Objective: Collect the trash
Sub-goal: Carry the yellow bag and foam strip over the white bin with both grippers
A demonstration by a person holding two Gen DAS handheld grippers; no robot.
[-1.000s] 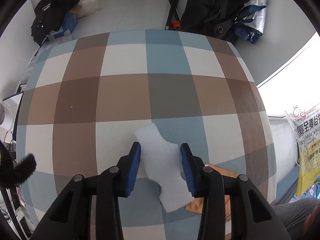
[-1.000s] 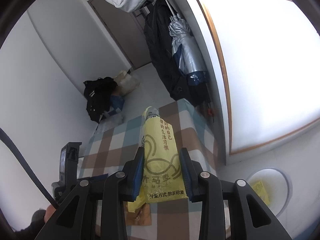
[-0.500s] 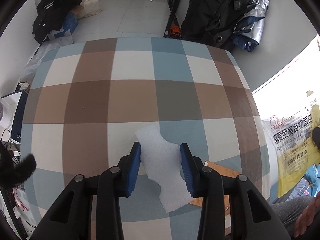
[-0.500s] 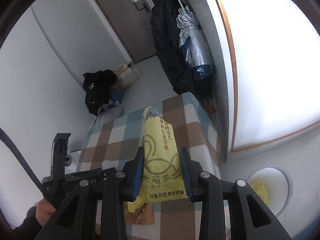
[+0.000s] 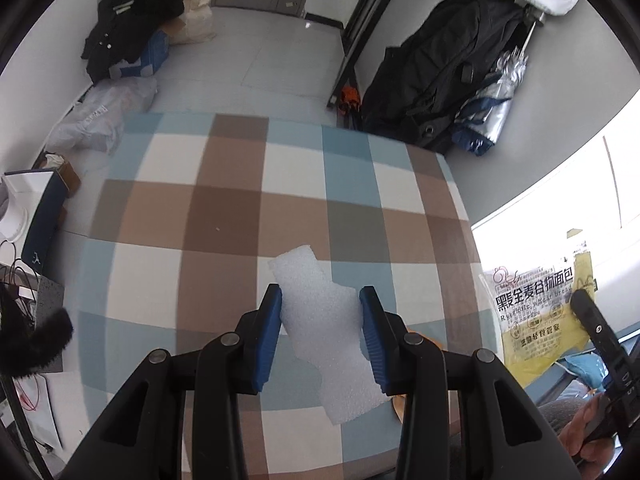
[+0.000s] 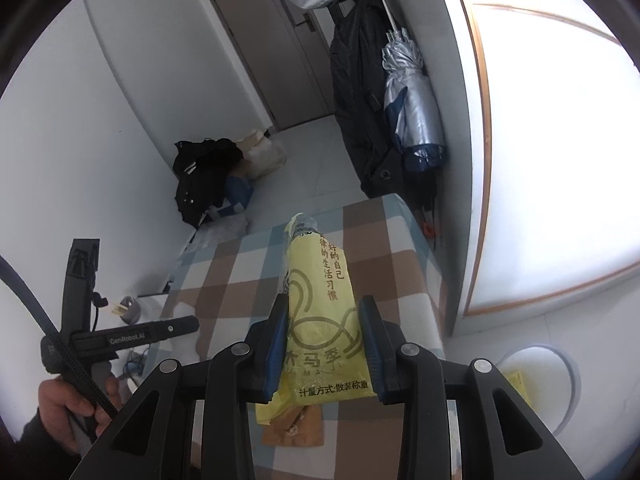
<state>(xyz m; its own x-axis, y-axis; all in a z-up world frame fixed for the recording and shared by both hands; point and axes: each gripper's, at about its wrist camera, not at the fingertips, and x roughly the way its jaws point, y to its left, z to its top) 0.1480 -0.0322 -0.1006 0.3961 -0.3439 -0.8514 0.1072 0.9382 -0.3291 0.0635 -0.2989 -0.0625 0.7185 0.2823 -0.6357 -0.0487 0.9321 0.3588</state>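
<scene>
Clamping white foam strip (image 5: 324, 328) in left gripper (image 5: 320, 332), long axis running away over checked table (image 5: 224, 216), right gripper (image 6: 323, 340) clamped on yellow bag (image 6: 320, 308), mouth end pointing away.

My left gripper (image 5: 320, 332) is higher off the checked tablecloth (image 5: 224, 216) now: more squares show past the fingertips, plus floor and the clear plastic bag (image 5: 100, 116) beyond the far left edge. The foam piece (image 5: 324, 332) rides up with it. My right gripper (image 5: 600, 344) with the yellow bread bag (image 5: 536, 312) has come in closer on the left tool's right side. From the right wrist, my left gripper (image 6: 132, 336) now reaches further in at left, and the table sits further left of the tool.
</scene>
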